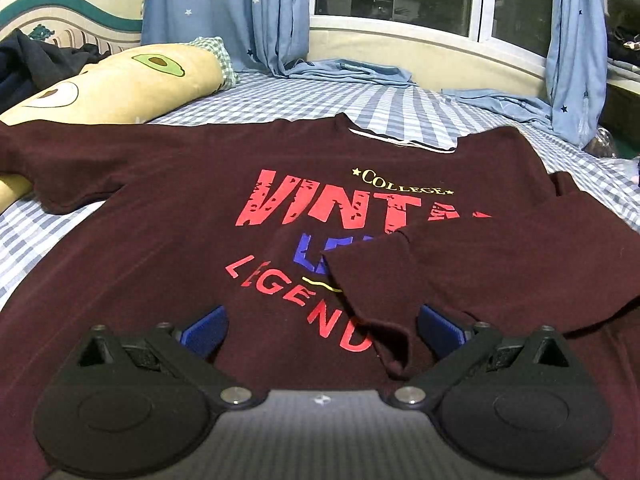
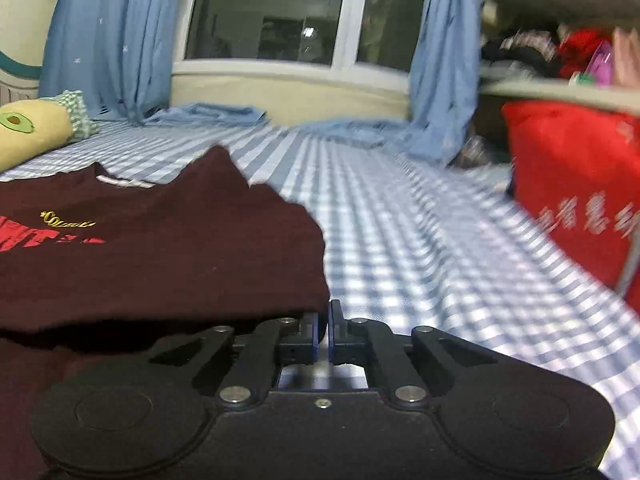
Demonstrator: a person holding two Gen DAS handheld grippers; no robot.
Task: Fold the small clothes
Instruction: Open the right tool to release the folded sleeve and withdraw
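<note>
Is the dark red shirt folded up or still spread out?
Partly folded. The shirt lies flat on the checked bed, but one sleeve is turned in over the printed letters.

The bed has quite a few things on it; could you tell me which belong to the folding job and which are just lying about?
Job:
maroon T-shirt
left gripper
right gripper

Lying about:
avocado pillow
light blue clothes
red bag
dark clothing

Home bedroom, checked bed [image 1: 320, 96], curtains [image 1: 224, 12], pillow [image 1: 120, 84]
</note>
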